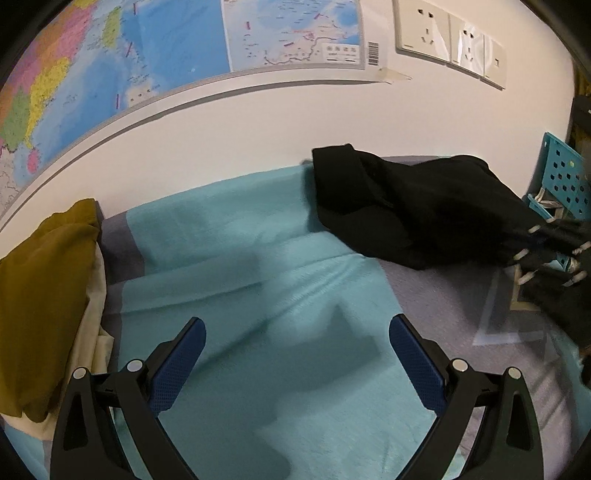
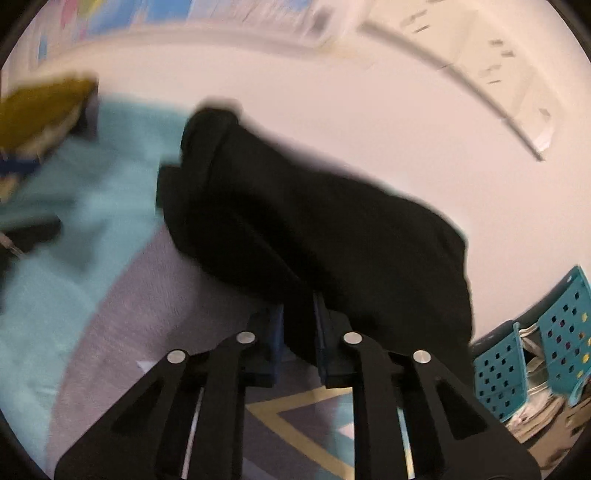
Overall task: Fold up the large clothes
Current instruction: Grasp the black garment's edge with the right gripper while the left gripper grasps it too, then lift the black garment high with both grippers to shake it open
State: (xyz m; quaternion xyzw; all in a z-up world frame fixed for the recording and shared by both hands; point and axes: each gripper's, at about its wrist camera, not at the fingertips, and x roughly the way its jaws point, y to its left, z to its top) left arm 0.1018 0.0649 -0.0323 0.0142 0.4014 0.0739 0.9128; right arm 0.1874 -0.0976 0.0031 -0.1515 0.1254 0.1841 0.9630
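The black garment (image 2: 314,236) lies bunched toward the far right part of the bed, against the wall, one end draped over the teal blanket (image 1: 266,280) and the other lifted off the grey sheet (image 1: 436,295). My right tongs (image 2: 298,328) are clamped on that lifted end; a fold of black cloth sits pinched between the blue pads in the right wrist view, which is blurred. My left tongs (image 1: 297,363) stand wide apart with nothing between them, hovering above the blanket near the bed's near edge.

I judge the step in hand to be pulling the garment out onto the open middle of the bed so it can be spread flat. To do it well I should keep the right grip firm on the cloth, bring the left tongs across to a second corner or hem, and draw the 2 holds apart so the fabric opens without twisting.

Around it, a mustard cloth (image 1: 44,295) is piled over something pale at the bed's left end. A teal perforated basket (image 2: 532,350) stands beyond the right end, close enough that a trailing edge could snag on it. A map (image 1: 110,62) and wall sockets (image 1: 447,33) hang on the wall behind.
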